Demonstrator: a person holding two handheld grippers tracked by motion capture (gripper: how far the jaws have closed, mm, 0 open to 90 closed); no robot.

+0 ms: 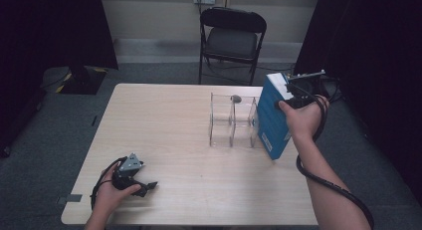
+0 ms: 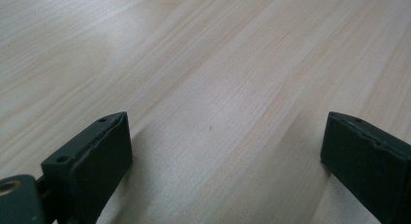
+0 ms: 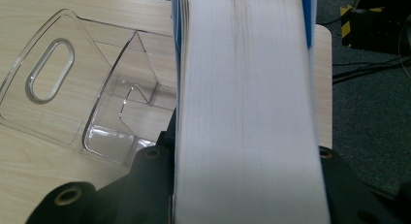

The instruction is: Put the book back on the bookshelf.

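— Where was the blue book (image 1: 272, 118) when you paused?

— At the right of the high view, upright and tilted, its lower corner at the table's (image 1: 164, 135) right edge, just beside the clear plastic organizer (image 1: 233, 121). Your right gripper (image 1: 293, 93) had its jaws clamped on the page block.

— And your other hand?

— Your left gripper (image 1: 144, 187) rested on the table at lower left, jaws spread wide, nothing between them.
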